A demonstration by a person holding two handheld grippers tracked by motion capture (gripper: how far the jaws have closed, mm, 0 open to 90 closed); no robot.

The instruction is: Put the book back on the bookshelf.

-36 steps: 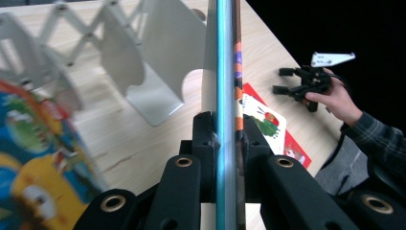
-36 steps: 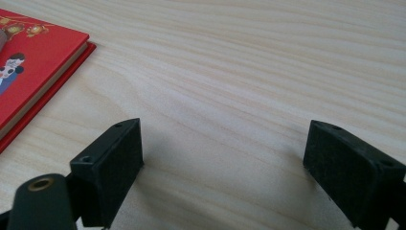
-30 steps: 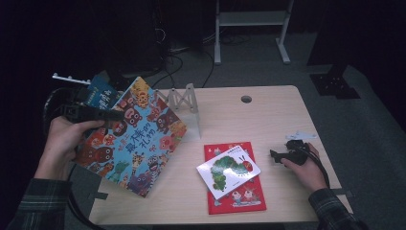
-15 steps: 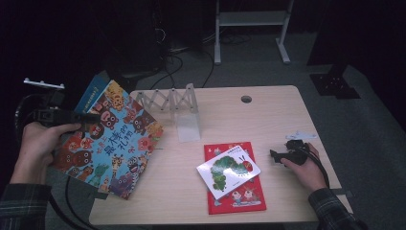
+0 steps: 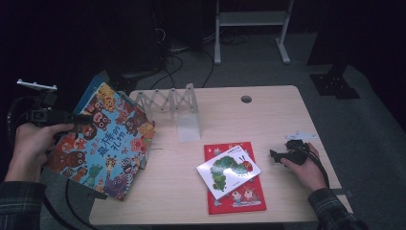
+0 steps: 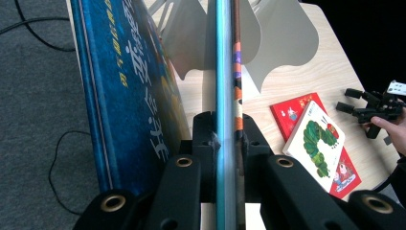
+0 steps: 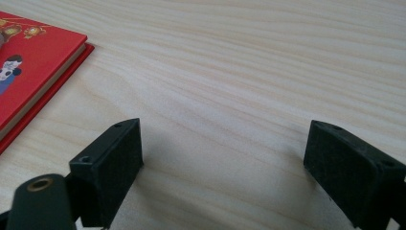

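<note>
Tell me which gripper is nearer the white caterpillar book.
Right. The right gripper rests open just beside the white caterpillar book; the left gripper clamps the colourful animal picture book off the table's far side.

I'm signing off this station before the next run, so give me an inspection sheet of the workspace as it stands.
Surface: wooden table, bare around the books.
Job's things: animal picture book held tilted off the left edge; white rack upright.
Clutter: caterpillar book on red book.
Grippers: left gripper clamped on the animal book's edge; right gripper open on the table.
Cables: floor cables.
Surroundings: white stand, dark.
</note>
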